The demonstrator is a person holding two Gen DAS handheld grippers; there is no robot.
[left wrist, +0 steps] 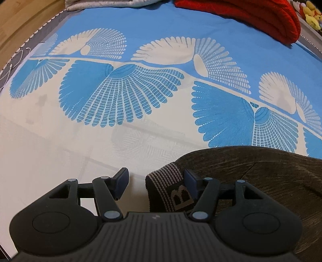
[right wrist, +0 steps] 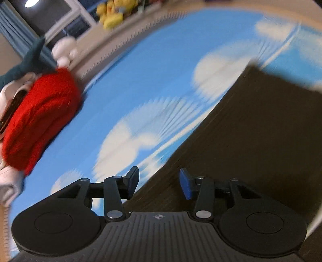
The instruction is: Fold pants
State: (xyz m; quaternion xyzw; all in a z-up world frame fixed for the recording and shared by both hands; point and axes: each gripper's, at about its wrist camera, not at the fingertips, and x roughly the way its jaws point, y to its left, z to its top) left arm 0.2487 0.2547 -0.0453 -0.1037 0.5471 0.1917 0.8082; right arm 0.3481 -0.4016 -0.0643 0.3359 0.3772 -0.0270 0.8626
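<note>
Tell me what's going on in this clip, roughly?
A person with a handheld gripper in each hand is working on dark brown pants lying on a blue and white patterned bedsheet. The left gripper is open at the striped waistband, one finger on the fabric, nothing clamped. The right gripper is open above the pants; its view is motion-blurred. A red knitted item lies at the sheet's far side.

Non-task items I see, left wrist view

Blue-and-white bedspread (left wrist: 140, 104) centre; red knit bundle (left wrist: 251, 16) at 1 o'clock; yellow plush toys (left wrist: 311, 14) beyond.
</note>
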